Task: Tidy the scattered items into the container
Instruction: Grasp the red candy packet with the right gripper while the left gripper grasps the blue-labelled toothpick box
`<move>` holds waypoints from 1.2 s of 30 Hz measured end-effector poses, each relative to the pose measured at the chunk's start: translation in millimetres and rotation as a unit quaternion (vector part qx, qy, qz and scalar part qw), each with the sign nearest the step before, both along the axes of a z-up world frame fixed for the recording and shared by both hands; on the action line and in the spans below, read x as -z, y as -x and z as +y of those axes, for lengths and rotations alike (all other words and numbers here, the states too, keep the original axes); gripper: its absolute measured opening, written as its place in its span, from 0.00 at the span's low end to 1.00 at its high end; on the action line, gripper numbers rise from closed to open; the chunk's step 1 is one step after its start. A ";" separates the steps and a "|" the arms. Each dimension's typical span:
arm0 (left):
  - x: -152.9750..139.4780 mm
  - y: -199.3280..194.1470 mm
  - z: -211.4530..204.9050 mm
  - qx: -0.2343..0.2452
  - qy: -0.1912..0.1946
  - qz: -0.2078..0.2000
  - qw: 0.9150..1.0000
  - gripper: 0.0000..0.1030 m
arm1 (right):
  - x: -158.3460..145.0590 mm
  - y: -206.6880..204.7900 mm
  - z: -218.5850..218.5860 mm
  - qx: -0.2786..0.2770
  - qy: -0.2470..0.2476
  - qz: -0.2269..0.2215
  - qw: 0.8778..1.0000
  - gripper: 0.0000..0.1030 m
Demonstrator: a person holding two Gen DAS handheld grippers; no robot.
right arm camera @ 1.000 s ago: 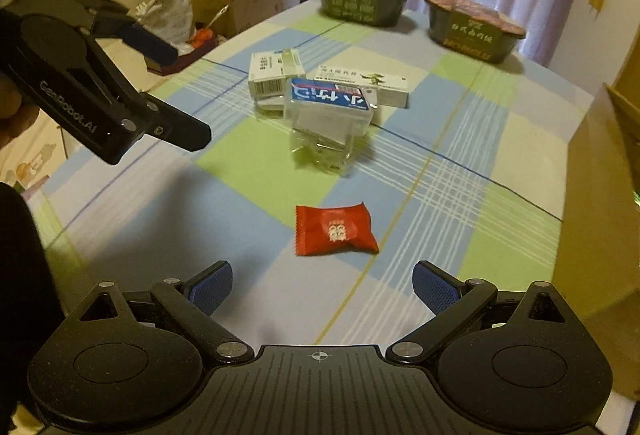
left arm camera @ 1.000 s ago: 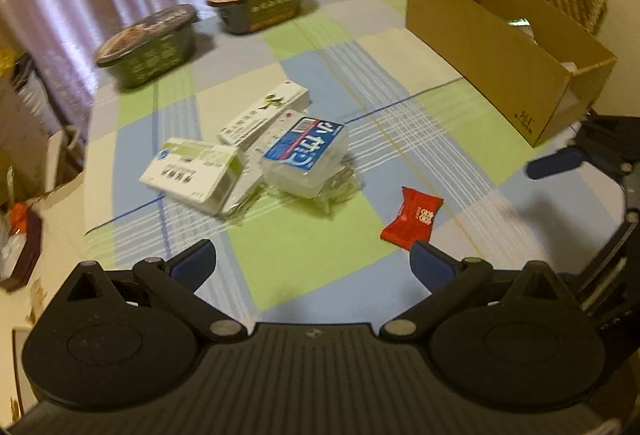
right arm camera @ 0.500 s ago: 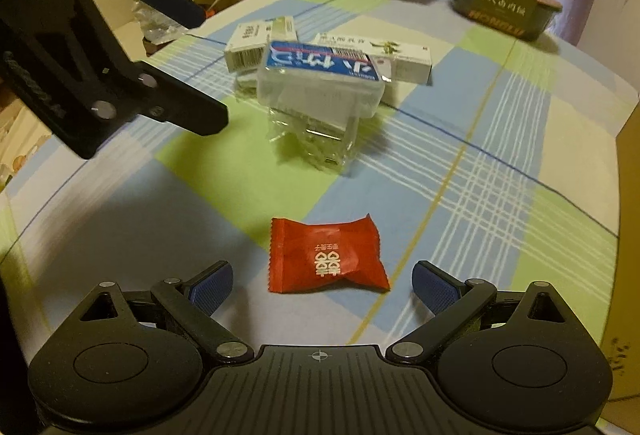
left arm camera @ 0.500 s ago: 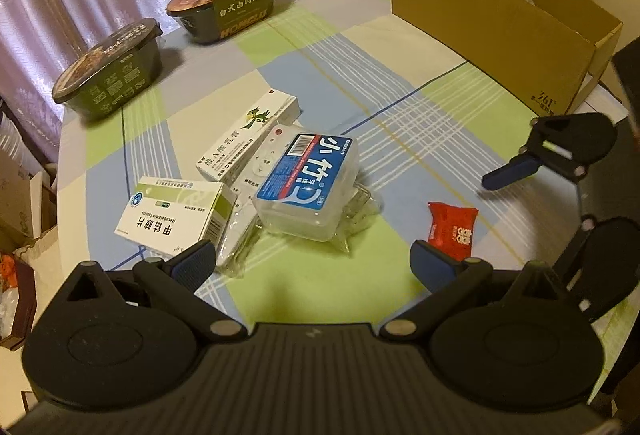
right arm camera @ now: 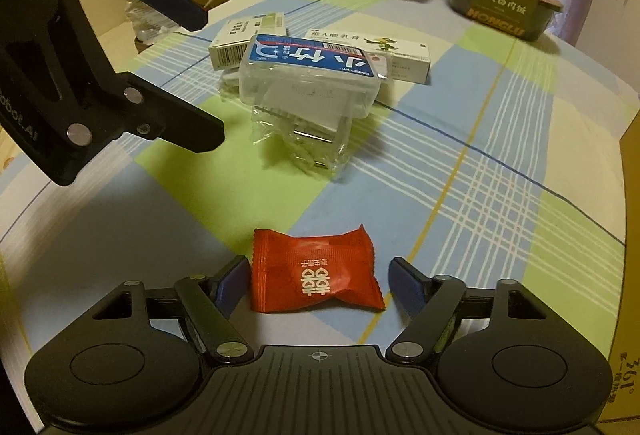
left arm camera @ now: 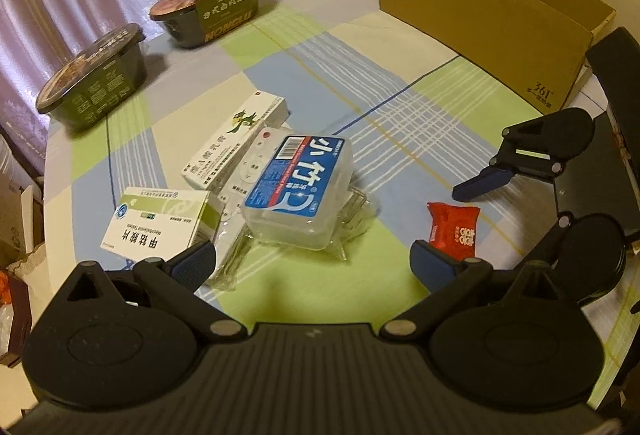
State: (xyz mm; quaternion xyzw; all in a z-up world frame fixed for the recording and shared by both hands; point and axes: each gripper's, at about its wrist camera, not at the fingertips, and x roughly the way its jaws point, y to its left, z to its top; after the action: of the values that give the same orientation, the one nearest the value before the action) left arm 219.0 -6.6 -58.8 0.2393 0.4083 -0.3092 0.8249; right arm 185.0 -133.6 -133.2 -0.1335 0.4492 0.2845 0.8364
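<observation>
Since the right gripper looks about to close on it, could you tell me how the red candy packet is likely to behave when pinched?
The red candy packet looks like thin crimped film, so its ends will probably crumple. It lies flat on the tablecloth, so it is unlikely to roll but may slide. It seems light; the right gripper, open either side, likely needs little force.

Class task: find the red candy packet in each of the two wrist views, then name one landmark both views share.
Left wrist view: the candy lies lower right, just past the right fingertip of the left claw.
Right wrist view: bottom centre, the candy sits between the fingers of the right claw.
Shared landmark: the blue-labelled clear box.
</observation>
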 end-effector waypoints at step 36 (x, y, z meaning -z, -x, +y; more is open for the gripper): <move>-3.0 -32.4 -21.7 -0.010 0.004 0.044 0.999 0.50 | -29.1 15.6 -28.5 0.070 -0.040 0.003 0.997 0.45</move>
State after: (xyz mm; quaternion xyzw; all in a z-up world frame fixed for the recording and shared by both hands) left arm 251.4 -28.3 -55.7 0.2178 0.4453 -0.3130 0.8101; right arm 169.4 -162.1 -104.2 -0.0672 0.4481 0.2433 0.8576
